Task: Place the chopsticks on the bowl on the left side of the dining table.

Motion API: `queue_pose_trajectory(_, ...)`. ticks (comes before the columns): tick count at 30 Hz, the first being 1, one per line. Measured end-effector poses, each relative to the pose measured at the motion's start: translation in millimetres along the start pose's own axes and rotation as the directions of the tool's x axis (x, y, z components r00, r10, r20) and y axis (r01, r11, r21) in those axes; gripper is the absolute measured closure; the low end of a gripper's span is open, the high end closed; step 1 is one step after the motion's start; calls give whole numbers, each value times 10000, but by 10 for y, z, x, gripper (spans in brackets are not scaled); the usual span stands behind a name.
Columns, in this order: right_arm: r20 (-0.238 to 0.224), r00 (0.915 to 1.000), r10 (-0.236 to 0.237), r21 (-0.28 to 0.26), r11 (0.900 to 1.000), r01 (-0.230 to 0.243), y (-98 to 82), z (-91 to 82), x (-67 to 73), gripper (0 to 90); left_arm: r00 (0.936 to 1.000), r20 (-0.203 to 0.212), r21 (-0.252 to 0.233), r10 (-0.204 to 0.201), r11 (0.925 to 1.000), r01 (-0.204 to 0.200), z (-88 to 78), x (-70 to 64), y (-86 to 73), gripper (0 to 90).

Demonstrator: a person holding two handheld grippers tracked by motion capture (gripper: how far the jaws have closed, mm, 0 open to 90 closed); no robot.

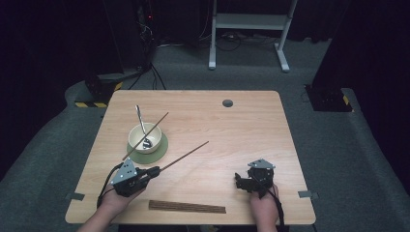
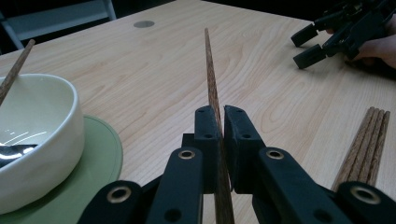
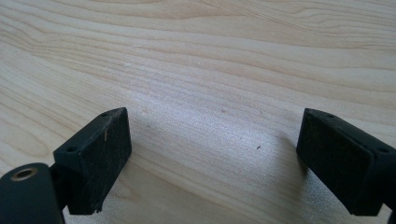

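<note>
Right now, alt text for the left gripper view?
The left hand-held gripper is shut on a wooden chopstick that points away over a light wood table. A white bowl sits on a green mat at left; more chopsticks lie at right, the right hand-held gripper beyond them.

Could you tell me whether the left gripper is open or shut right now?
Shut. The left gripper has its two black jaws pressed against a single wooden chopstick, which sticks out ahead of them above the table.

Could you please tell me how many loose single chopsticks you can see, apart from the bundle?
2: one chopstick rests across the bowl; another is clamped in the left hand-held gripper.
</note>
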State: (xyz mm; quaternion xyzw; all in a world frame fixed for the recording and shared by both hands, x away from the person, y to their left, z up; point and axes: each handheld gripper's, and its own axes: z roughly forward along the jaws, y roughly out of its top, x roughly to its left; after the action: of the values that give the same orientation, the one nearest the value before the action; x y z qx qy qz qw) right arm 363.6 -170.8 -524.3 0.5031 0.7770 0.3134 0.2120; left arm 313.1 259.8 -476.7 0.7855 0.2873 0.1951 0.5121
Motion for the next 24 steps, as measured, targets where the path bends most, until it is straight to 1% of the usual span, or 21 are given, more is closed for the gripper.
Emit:
queue_pose_trajectory(6,0,10000,-12,-2,10000,12,0,0,0,97,10000,-86,-162,8,9999,-9,-24,9,10,840)
queue_pose_trajectory(8,1,10000,-14,-2,10000,14,0,0,-1,97,9999,-136,-301,-86,9995,82,-38,13,16,841)
queue_pose_trajectory(11,2,10000,-4,0,10000,4,0,0,0,97,9998,-218,-408,-43,9992,34,-54,18,25,841)
queue_pose_trajectory(14,1,10000,-2,-1,10000,2,0,0,0,97,9994,-311,-601,-162,9981,144,-77,33,34,841)
queue_pose_trajectory(17,1,10000,-9,-3,10000,9,0,0,0,97,9991,-389,-631,-180,9979,155,-89,45,36,841)
queue_pose_trajectory(22,2,10000,-12,-3,10000,12,0,0,0,97,9971,-650,-740,-386,9967,337,-111,96,22,841)
queue_pose_trajectory(23,5,10000,-15,-5,10000,15,0,0,0,97,9959,-776,-736,-466,9964,409,-118,130,17,841)
queue_pose_trajectory(24,5,10000,-15,-5,10000,15,0,0,0,97,9959,-776,-736,-466,9964,409,-118,130,17,841)
